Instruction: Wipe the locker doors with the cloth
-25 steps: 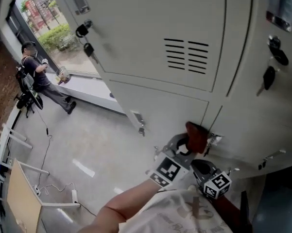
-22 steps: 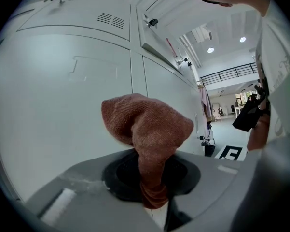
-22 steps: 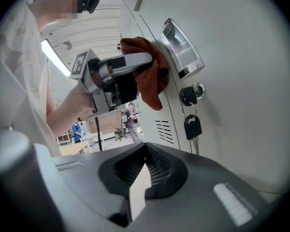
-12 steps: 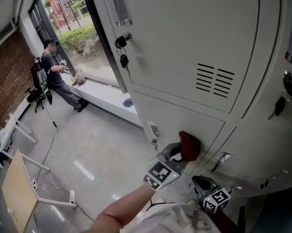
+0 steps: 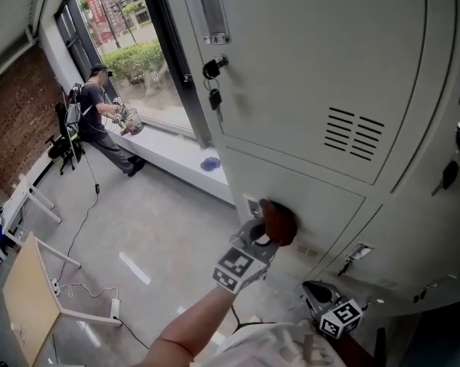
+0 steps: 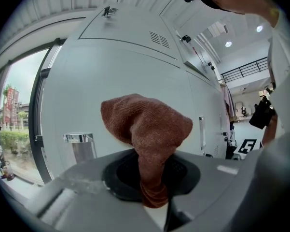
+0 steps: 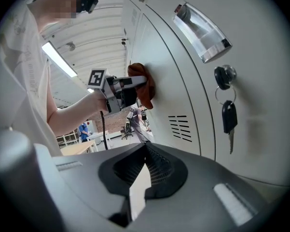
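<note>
Against the lower locker door (image 5: 329,197), below the vent slots (image 5: 353,134), left tongs (image 5: 266,230) clamp the bunched brown cloth (image 5: 280,222) for wiping; right tongs (image 5: 319,290) idle lower, closed and empty.

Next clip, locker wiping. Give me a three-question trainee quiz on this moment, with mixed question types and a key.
1. True or false: the right gripper holds the cloth.
2. The cloth is pressed against: A) the floor, B) a locker door, C) the window sill.
3. Fill in: a ___ hangs from the lock in the right gripper view.
Key: 1 false: the left gripper is shut on it, and the right is shut and empty. 2 B. 3 key.
</note>
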The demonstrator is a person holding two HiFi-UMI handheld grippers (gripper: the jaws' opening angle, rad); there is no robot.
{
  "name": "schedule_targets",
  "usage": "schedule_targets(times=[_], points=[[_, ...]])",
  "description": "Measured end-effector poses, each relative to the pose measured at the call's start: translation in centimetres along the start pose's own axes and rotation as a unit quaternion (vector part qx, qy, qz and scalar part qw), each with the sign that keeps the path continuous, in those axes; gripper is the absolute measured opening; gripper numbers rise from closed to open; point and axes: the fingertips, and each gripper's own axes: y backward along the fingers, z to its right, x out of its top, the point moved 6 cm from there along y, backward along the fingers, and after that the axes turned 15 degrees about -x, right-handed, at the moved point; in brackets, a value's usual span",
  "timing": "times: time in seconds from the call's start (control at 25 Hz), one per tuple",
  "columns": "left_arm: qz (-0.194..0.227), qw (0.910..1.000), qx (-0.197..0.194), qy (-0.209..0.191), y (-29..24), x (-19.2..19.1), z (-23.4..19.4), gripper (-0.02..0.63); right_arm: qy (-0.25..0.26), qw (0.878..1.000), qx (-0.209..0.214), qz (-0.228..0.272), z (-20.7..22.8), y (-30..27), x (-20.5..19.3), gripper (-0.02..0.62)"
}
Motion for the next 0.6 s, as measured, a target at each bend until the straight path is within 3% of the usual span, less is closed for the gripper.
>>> schedule_targets(times=[0.36,0.6], points=[[0.004,0.9969,0.078,0.008,3.9,0.5,-3.9,0.078,0.001,1.000,0.004,-0.004,-0.3,-0.7,0.2,0.008],[0.009,0.9938,0.105,0.036,5.6,-0.6,-5.8,0.078,0.003,1.000,0.010,0.000,-0.1,-0.8,-0.2,0.008]])
